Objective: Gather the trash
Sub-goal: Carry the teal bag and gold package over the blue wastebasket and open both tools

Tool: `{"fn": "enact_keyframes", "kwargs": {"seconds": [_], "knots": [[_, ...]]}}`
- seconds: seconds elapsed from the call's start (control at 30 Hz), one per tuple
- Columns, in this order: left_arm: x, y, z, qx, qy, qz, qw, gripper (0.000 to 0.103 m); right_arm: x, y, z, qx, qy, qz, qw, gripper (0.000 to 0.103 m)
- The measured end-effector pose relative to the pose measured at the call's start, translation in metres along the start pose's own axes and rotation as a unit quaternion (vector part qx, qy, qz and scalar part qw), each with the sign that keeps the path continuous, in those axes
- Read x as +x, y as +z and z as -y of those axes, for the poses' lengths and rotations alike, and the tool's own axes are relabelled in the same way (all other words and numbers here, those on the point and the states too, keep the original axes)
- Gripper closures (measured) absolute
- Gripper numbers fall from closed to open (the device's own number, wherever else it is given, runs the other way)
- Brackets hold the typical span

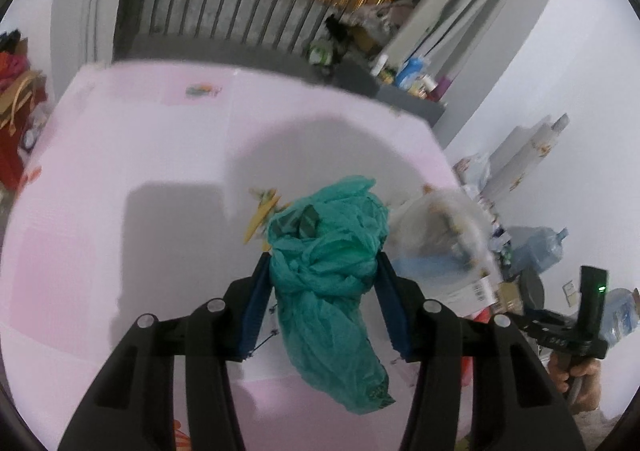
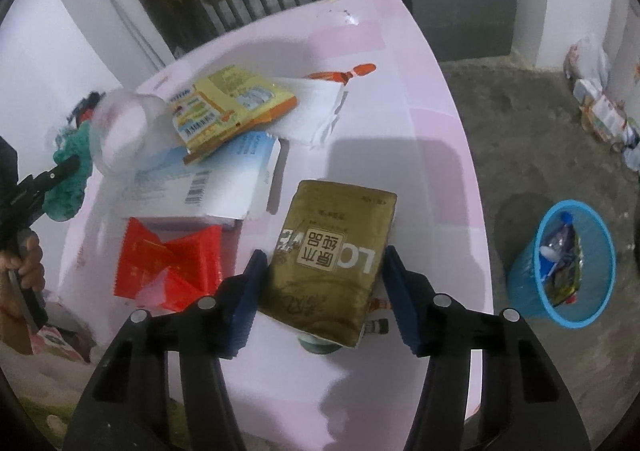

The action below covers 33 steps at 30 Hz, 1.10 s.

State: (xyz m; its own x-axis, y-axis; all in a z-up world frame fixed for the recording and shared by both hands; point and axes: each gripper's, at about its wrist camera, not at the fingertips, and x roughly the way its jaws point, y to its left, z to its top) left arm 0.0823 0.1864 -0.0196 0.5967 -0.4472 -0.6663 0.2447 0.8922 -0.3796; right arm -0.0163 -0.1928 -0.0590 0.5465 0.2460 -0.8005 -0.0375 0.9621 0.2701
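Right wrist view, items listed large to small.

Counter [image 2: 400,63]: pink top, carrying the litter still to be cleared.

Bin [image 2: 560,263]: blue mesh basket on the floor just off the counter's right edge, already part filled; judged to be where everything goes.

Flattened cartons [image 2: 224,179]: white and blue, stacked mid-counter under a yellow packet [image 2: 224,111], likely as they were dropped.

Gold pouch [image 2: 332,263]: creased foil with printed characters, between the fingers of the right claw [image 2: 320,291], which look closed on its sides; its lower end hangs over a small object.

Red wrapper [image 2: 168,267]: crumpled, lying left of the pouch.

Clear cup [image 2: 124,131]: tipped over at the counter's left.

Green bag [image 1: 324,263]: thin teal plastic, bunched and knotted, clamped in the left claw [image 1: 324,275] above the counter, its tail dangling free.
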Motion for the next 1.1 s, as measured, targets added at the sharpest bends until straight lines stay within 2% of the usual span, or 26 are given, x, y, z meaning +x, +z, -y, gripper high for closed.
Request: {"fn": "enact_keyframes", "kwargs": {"seconds": [0.13, 0.27, 0.37, 0.5, 0.6, 0.63, 0.73, 0.83, 0.9, 1.0, 1.1], "knots": [[-0.02, 0.012, 0.025, 0.022, -0.031, 0.027, 0.9989, 0.054, -0.02, -0.007, 0.01, 0.016, 0.024, 0.034, 0.999, 0.048], [-0.027, 0.025, 0.067, 0.059, -0.074, 0.039, 0.9947, 0.054, -0.049, -0.016, 0.031, 0.051, 0.049, 0.082, 0.994, 0.048], [-0.022, 0.032, 0.11, 0.095, -0.112, 0.032, 0.9886, 0.054, -0.075, -0.025, 0.06, 0.093, 0.056, 0.122, 0.987, 0.048], [0.001, 0.035, 0.17, 0.139, -0.159, 0.006, 0.9775, 0.054, -0.104, -0.039, 0.111, 0.157, 0.035, 0.165, 0.973, 0.048], [0.03, 0.032, 0.223, 0.16, -0.205, -0.037, 0.9648, 0.054, -0.124, -0.054, 0.152, 0.209, 0.001, 0.185, 0.96, 0.048], [0.044, 0.03, 0.248, 0.171, -0.224, -0.056, 0.958, 0.054, -0.129, -0.058, 0.164, 0.226, -0.008, 0.189, 0.956, 0.048], [0.08, 0.023, 0.297, 0.189, -0.248, -0.1, 0.945, 0.054, -0.139, -0.068, 0.204, 0.284, -0.025, 0.194, 0.939, 0.048], [0.133, 0.009, 0.355, 0.201, -0.271, -0.171, 0.9257, 0.054, -0.14, -0.078, 0.244, 0.338, -0.025, 0.189, 0.922, 0.048], [0.162, -0.001, 0.382, 0.213, -0.265, -0.203, 0.9185, 0.054, -0.133, -0.083, 0.271, 0.371, -0.025, 0.176, 0.912, 0.048], [0.227, -0.023, 0.43, 0.22, -0.238, -0.275, 0.9052, 0.054, -0.114, -0.084, 0.304, 0.407, -0.019, 0.156, 0.9, 0.048], [0.279, -0.047, 0.463, 0.227, -0.21, -0.329, 0.8925, 0.054, -0.102, -0.087, 0.339, 0.439, -0.008, 0.141, 0.888, 0.047]]}}
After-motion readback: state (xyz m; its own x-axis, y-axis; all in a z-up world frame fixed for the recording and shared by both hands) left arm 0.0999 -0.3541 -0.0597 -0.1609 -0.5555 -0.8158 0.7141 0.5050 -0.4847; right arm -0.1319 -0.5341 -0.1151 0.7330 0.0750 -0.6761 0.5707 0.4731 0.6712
